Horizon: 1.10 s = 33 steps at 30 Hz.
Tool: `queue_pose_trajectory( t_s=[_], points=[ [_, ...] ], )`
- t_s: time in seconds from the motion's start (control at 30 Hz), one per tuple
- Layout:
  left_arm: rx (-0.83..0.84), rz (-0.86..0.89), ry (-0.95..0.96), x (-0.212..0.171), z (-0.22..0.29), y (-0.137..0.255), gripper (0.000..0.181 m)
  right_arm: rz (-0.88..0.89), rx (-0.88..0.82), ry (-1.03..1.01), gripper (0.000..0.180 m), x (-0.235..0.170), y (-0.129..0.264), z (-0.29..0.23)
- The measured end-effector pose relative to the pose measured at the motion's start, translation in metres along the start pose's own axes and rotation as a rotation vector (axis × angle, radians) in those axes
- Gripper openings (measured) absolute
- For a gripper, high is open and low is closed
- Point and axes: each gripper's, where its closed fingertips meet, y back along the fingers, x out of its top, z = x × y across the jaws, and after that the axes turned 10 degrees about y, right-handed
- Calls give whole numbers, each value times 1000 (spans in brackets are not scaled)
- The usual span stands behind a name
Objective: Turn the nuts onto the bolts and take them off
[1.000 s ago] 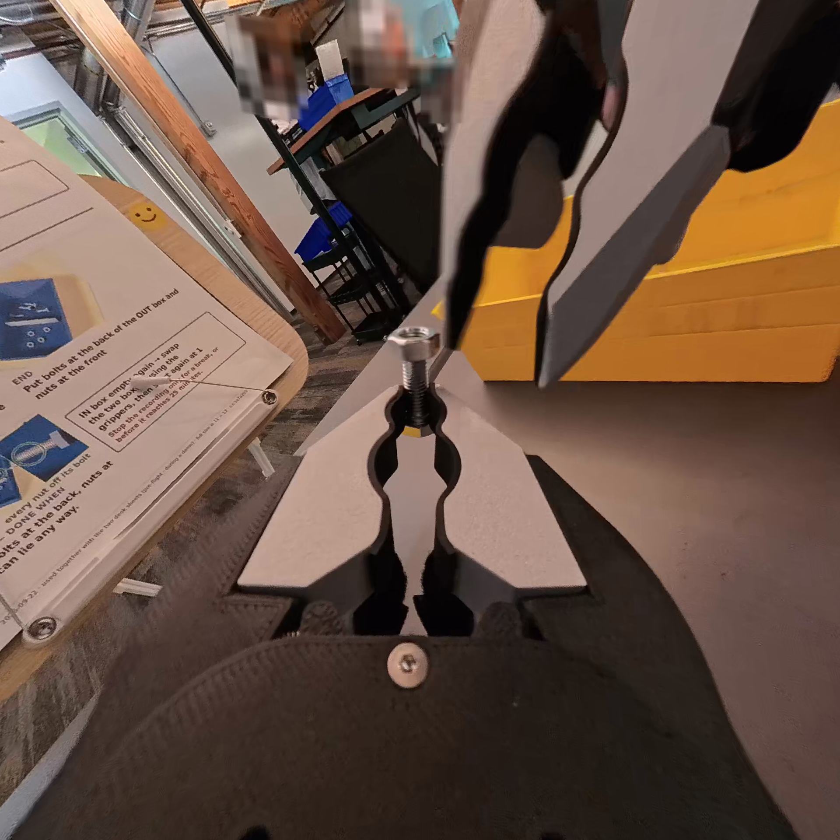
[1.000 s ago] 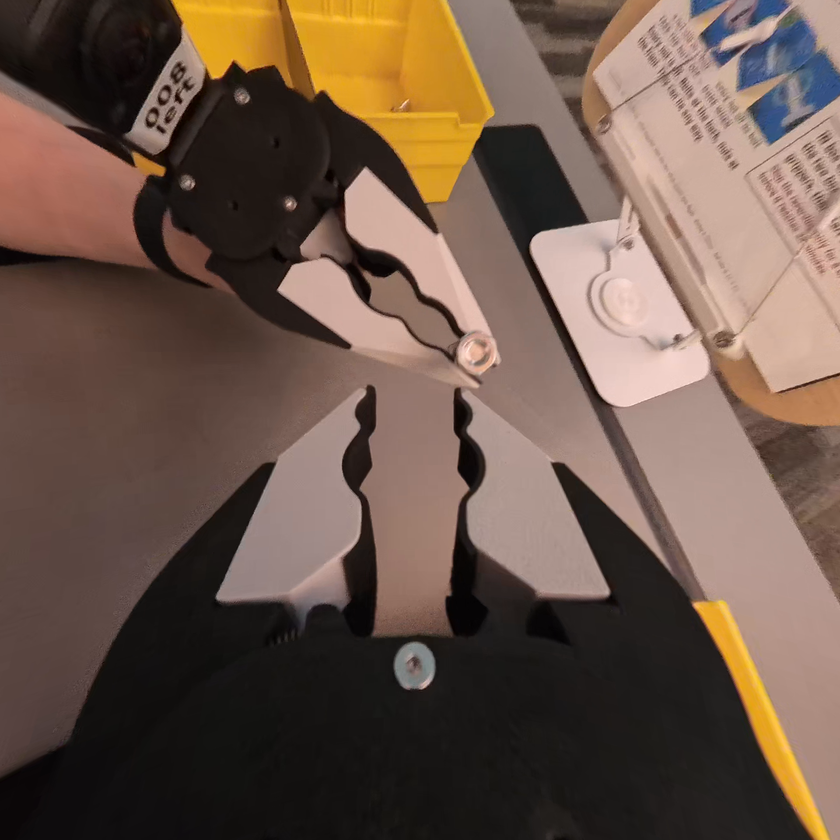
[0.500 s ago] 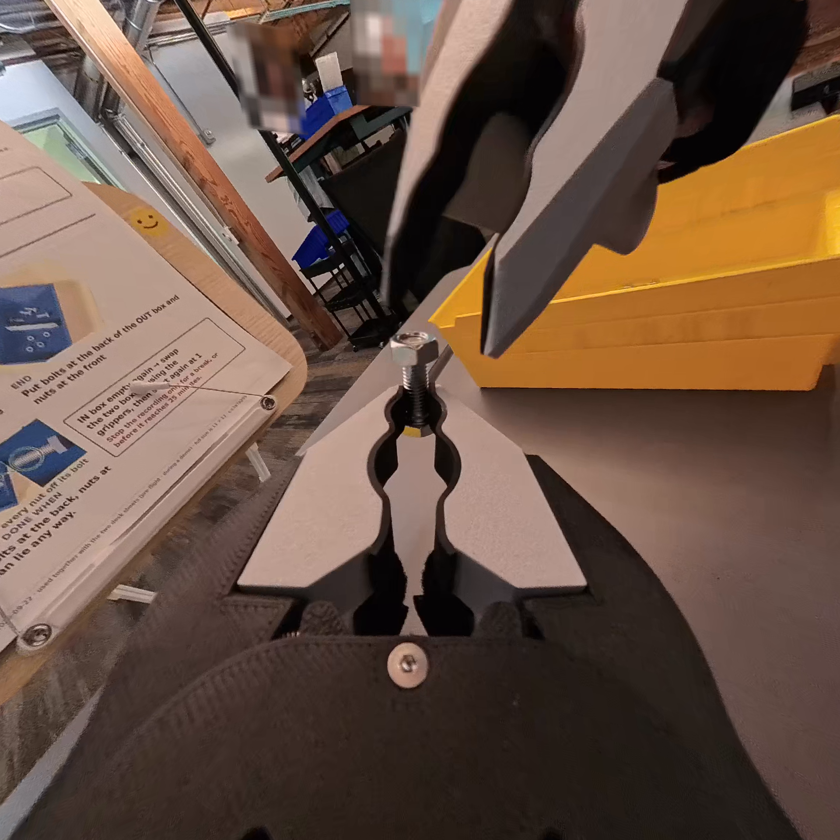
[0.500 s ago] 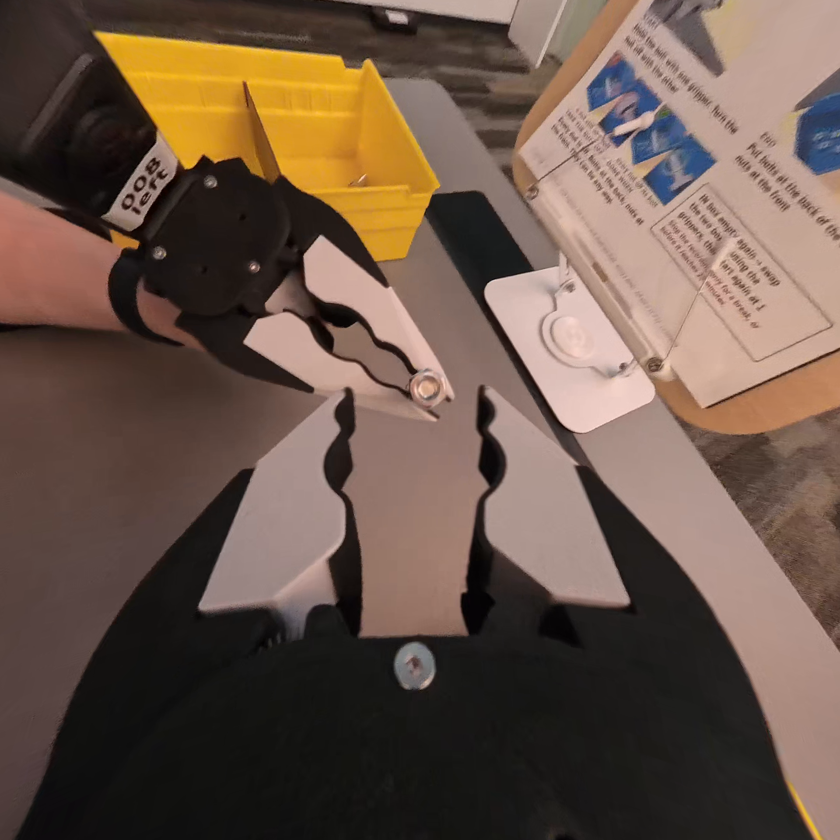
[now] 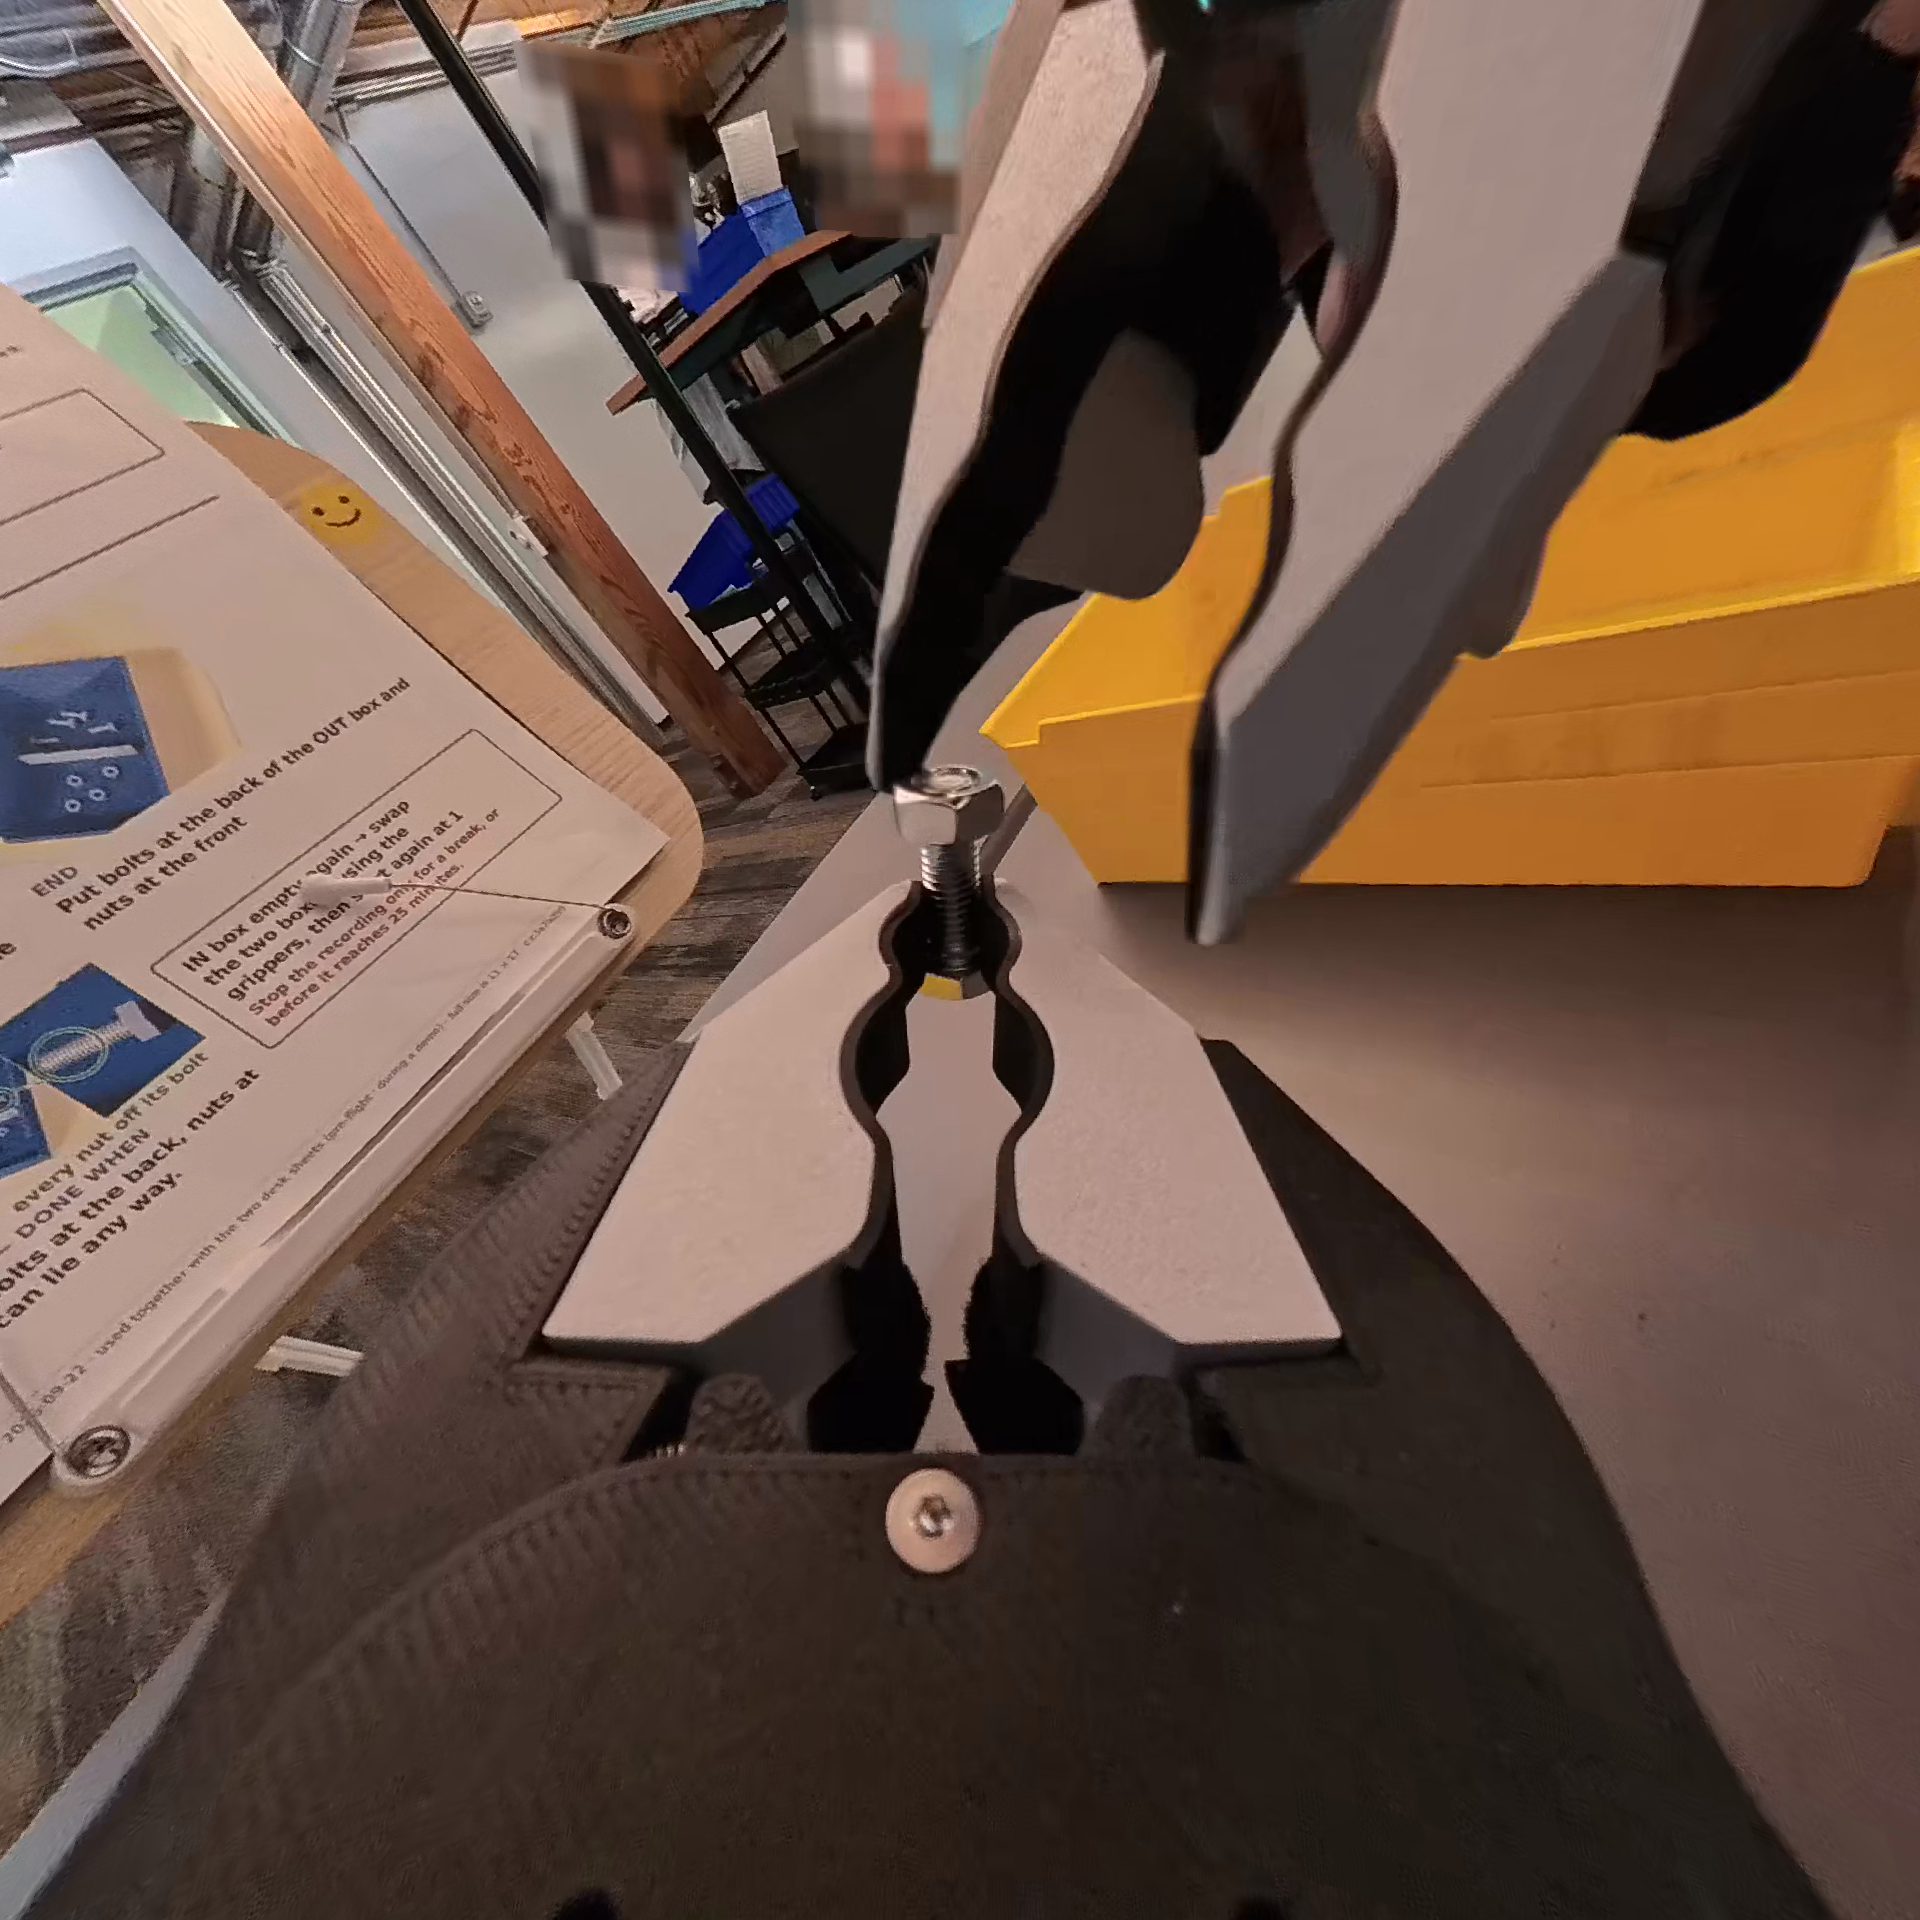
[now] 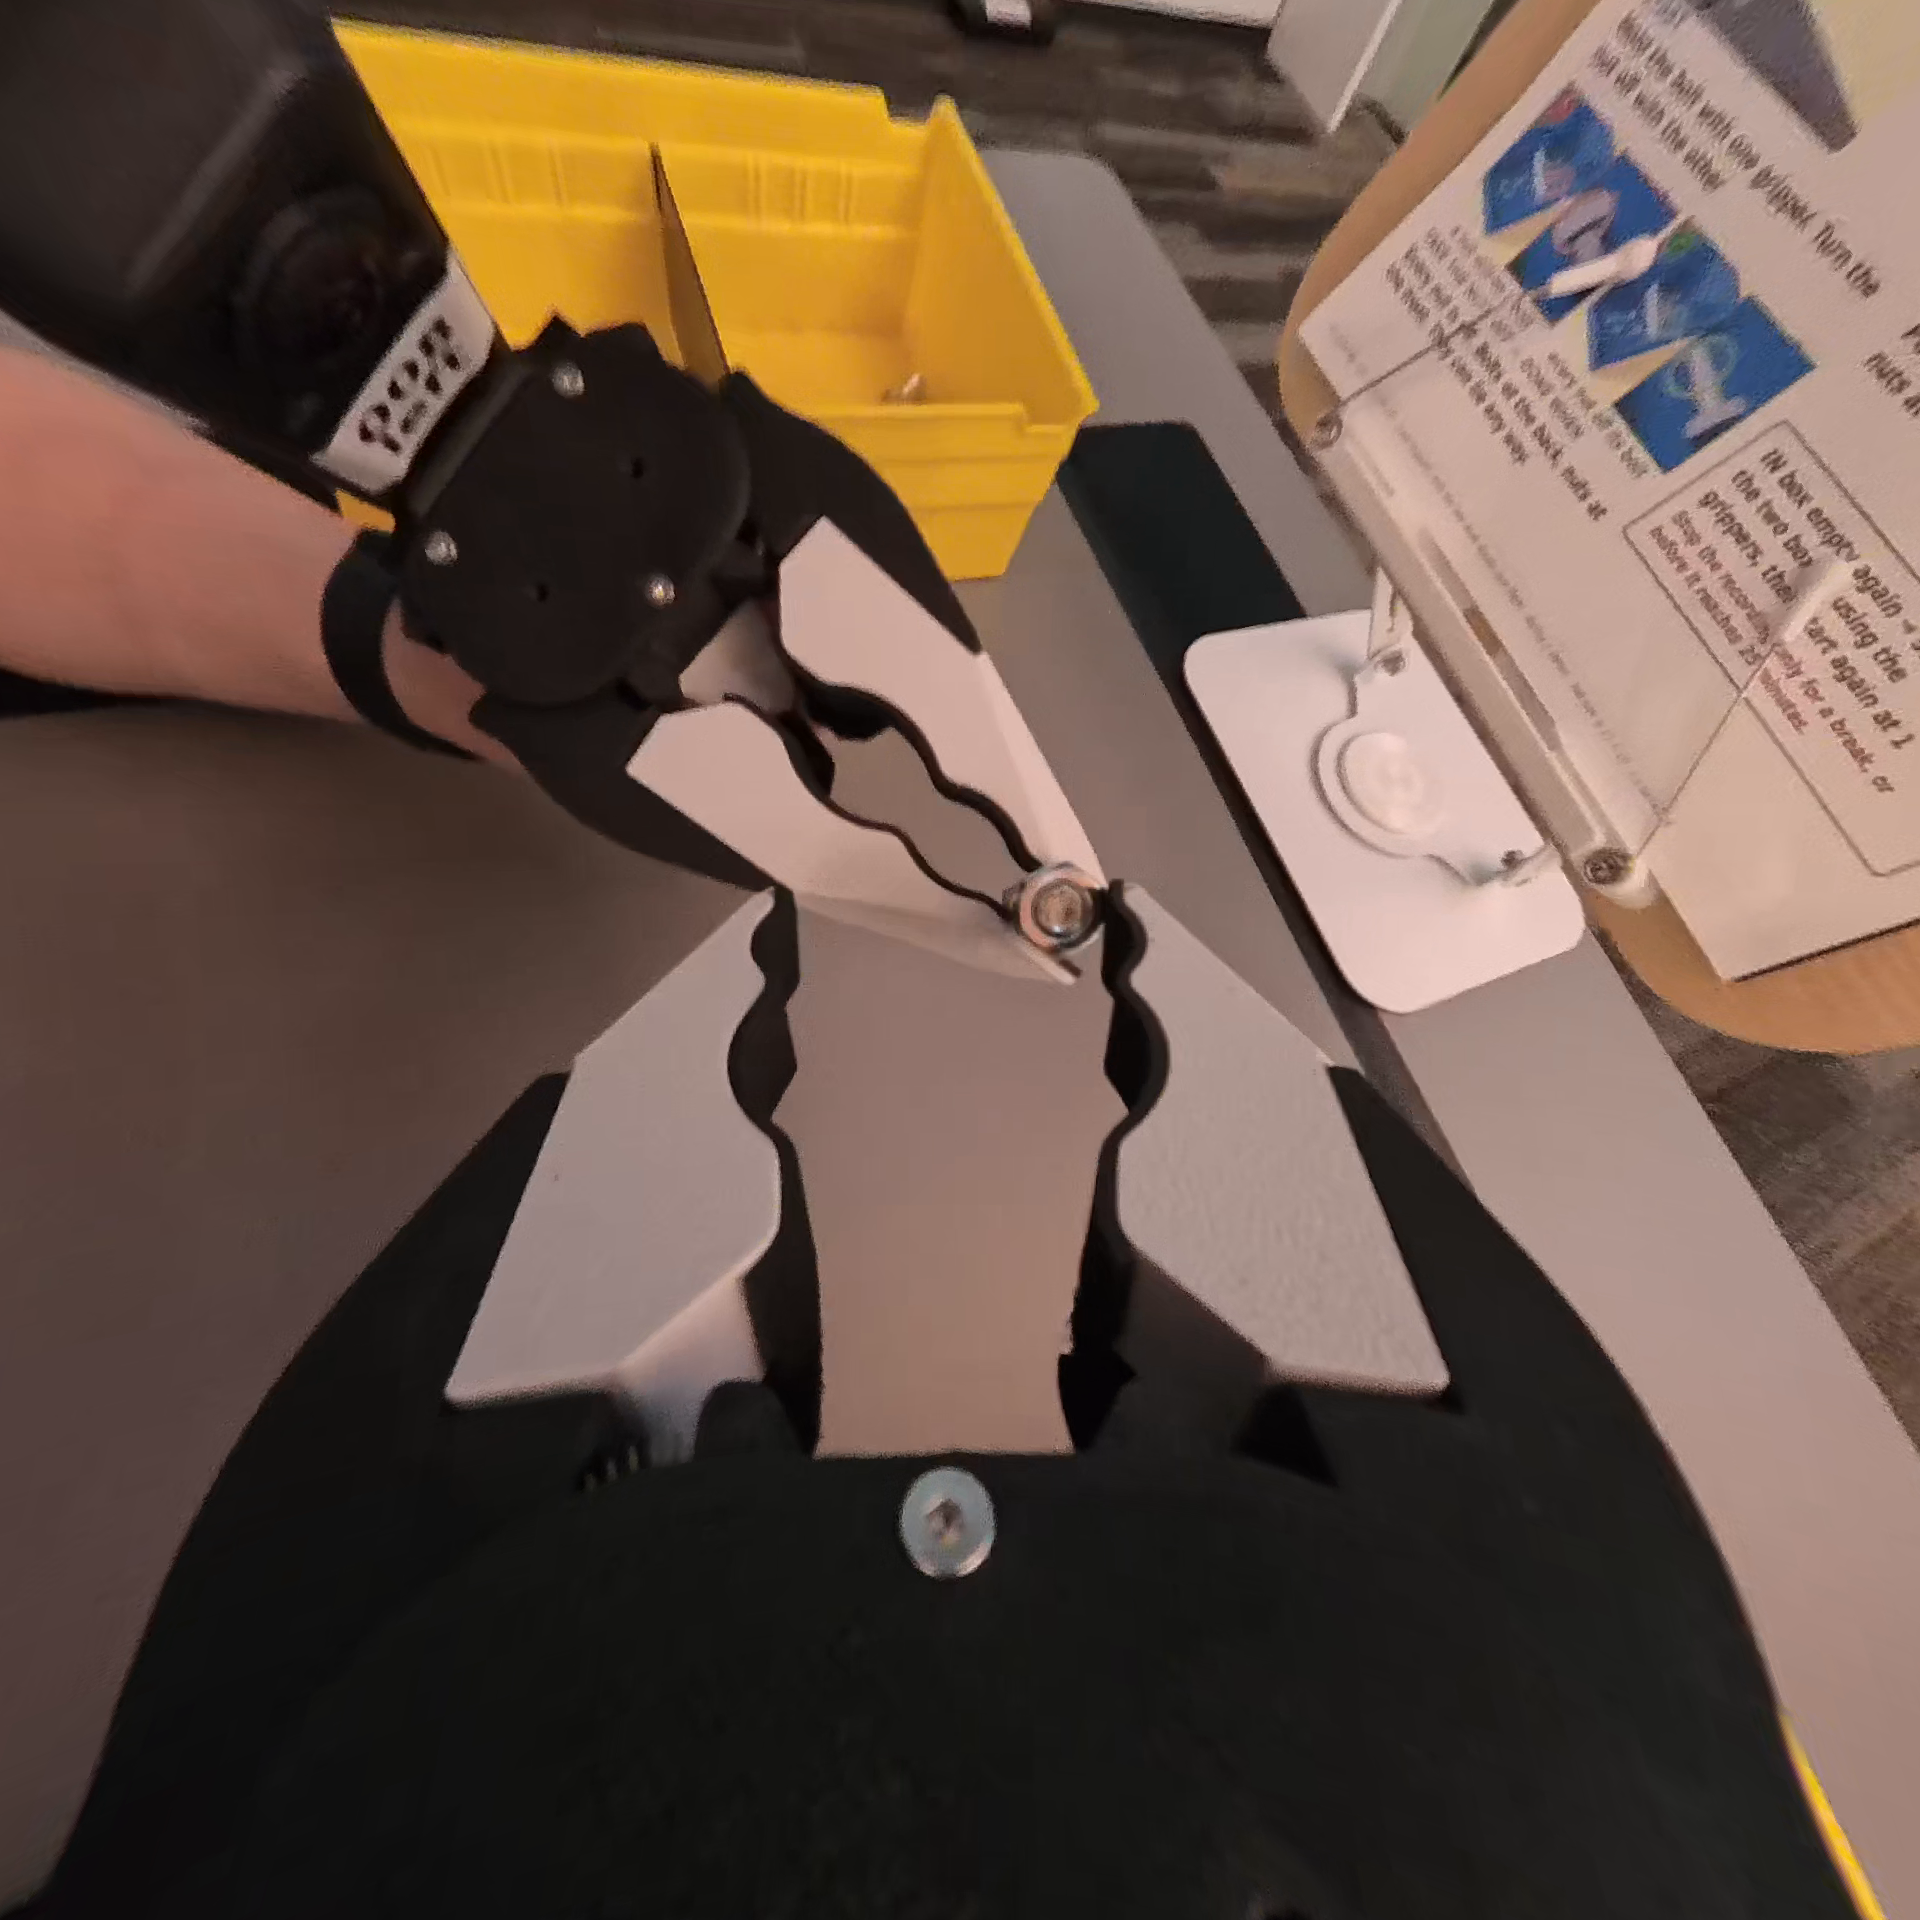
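Observation:
My left gripper (image 5: 951,906) is shut on a steel bolt (image 5: 951,920) and holds it upright above the grey table (image 5: 1558,1195). A hex nut (image 5: 948,816) sits at the top end of the thread. My right gripper (image 6: 945,899) is open wide and points down at the nut (image 6: 1055,914). Its right fingertip (image 6: 1122,914) is against the nut's side, and its left fingertip is well apart from it. In the left wrist view the right gripper (image 5: 1044,852) hangs over the bolt, one fingertip (image 5: 894,748) just above the nut. The left gripper (image 6: 1049,940) and a person's forearm show in the right wrist view.
A yellow divided bin (image 6: 831,260) stands on the table behind the grippers; it also shows in the left wrist view (image 5: 1558,727). A small metal part (image 6: 902,390) lies in it. An instruction board (image 6: 1662,416) on a white base (image 6: 1382,810) stands at the table edge, beside a black mat (image 6: 1153,499). The tips of both grippers are at nearly the same place.
My right gripper has opened wider and come down to the nut; one fingertip now meets the nut's side. My left gripper has kept hold of the bolt, nearly still.

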Motion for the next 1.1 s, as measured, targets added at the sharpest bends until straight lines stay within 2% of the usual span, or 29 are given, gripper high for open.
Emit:
queue_pose_trajectory(
  t_s=[0.07,0.1,0.13,0.2,0.3,0.43,0.47,0.5,0.53,0.57,0.63,0.7,0.73,0.83,0.87,0.93,1.0,1.1],
  points=[
    [-3,-8,-13,-2,1,0,7,-58,-4,12,50,-10,4,0],
    [6,-6,-14,-2,0,0,7,-73,35,-2,28,-14,8,-5],
    [10,1,-11,-1,-1,0,7,-56,68,-32,25,-12,11,-8],
    [-5,8,12,2,0,1,7,-14,2,-59,31,-7,16,7],
    [-6,13,14,4,0,1,7,71,-49,-21,60,7,16,13],
    [-8,19,13,6,1,1,7,3,22,42,64,-1,4,-5],
    [-10,11,15,5,1,1,7,-22,19,47,61,-5,5,-6],
    [-10,3,17,3,1,1,8,-61,43,44,35,-12,7,-8],
    [-3,9,23,3,-1,1,7,-62,91,25,22,-13,10,-15],
    [-8,17,37,4,-1,2,7,-38,86,9,22,-9,12,-13],
    [-22,17,59,5,-1,2,8,1,18,-10,29,-3,13,1],
    [-20,18,49,6,0,2,7,35,-15,-1,53,3,11,6],
    [-22,18,44,6,2,2,8,36,-24,11,58,3,9,6],
    [-23,16,35,6,3,1,8,-6,10,41,61,-2,2,-3],
    [-21,8,33,5,3,1,8,-34,3,49,56,-7,3,-3],
    [-1,6,41,3,-2,1,8,-58,100,40,14,-12,8,-17],
    [-15,7,80,3,-3,1,7,-16,52,8,17,-4,11,-7],
    [-24,14,98,4,-3,2,7,60,-29,-23,49,8,12,8]
  ],
)
